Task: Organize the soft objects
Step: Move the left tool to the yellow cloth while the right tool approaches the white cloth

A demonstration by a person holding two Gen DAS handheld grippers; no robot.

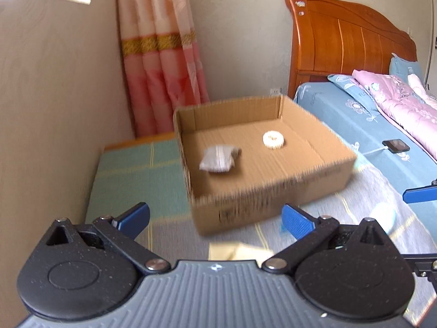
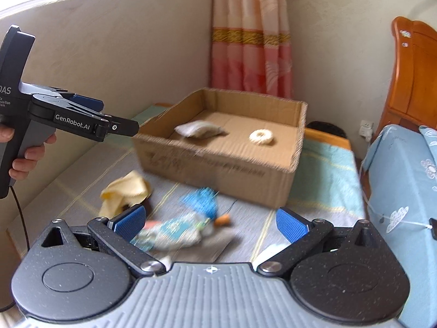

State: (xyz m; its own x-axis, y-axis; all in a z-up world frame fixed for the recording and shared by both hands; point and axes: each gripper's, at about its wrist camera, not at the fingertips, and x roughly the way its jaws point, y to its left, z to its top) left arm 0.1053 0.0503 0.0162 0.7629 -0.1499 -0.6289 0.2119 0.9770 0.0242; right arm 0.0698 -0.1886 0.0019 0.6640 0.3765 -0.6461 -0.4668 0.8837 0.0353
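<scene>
An open cardboard box point(image 1: 273, 191) point(image 2: 218, 164) stands on a low mat. In it lie a grey-white pouch point(image 1: 218, 158) point(image 2: 198, 129) and a cream fluffy ring point(image 1: 274, 140) point(image 2: 261, 136). My left gripper point(image 1: 215, 218) is open and empty, just in front of the box; it also shows from the side in the right wrist view point(image 2: 120, 125). My right gripper point(image 2: 210, 222) is open and empty above a blurred blue-and-white soft item point(image 2: 177, 231) and a blue mesh piece point(image 2: 202, 203). A yellow cloth point(image 2: 124, 190) point(image 1: 237, 250) lies to the left.
The mat point(image 1: 131, 180) is striped green and grey and runs along a beige wall. A bed with blue sheet point(image 1: 355, 120), pink quilt and a phone point(image 1: 396, 145) is on the right. A pink curtain point(image 1: 164, 54) hangs behind the box. A small orange item point(image 2: 224, 220) lies near the blue mesh.
</scene>
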